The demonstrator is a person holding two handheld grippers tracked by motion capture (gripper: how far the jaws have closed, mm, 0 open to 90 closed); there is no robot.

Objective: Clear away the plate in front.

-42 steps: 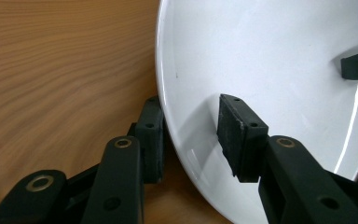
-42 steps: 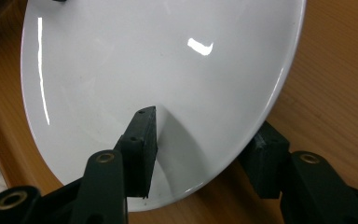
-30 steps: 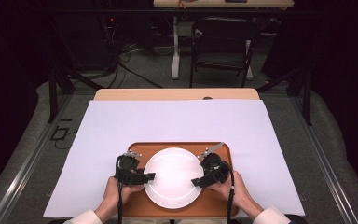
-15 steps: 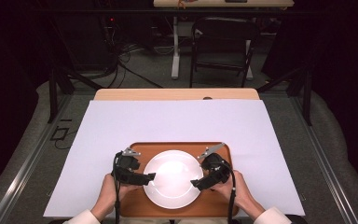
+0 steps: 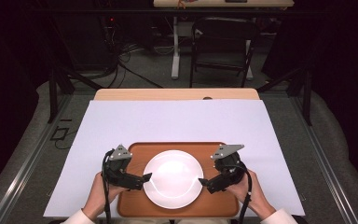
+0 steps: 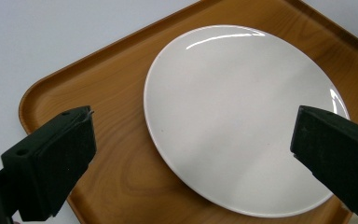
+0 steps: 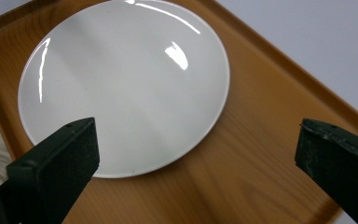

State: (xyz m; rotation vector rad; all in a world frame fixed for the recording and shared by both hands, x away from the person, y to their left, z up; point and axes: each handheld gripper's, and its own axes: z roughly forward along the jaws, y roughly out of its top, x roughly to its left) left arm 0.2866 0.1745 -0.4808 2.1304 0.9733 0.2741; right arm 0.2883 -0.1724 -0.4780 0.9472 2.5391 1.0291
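So there's a rounded-corner wooden tray [image 5: 135,205] at the near edge of the table [image 5: 177,121], long side running left to right, and one glossy white round plate [image 5: 173,178] lies flat in the middle of it. The left gripper [image 5: 145,178] and right gripper [image 5: 204,183] flank the plate, both jaws wide apart after just opening, gripping nothing. A smooth white sheet covers the table.

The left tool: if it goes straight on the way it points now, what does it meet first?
Probably the white plate on the wooden tray; the open left tool points at its rim, though height is unclear.
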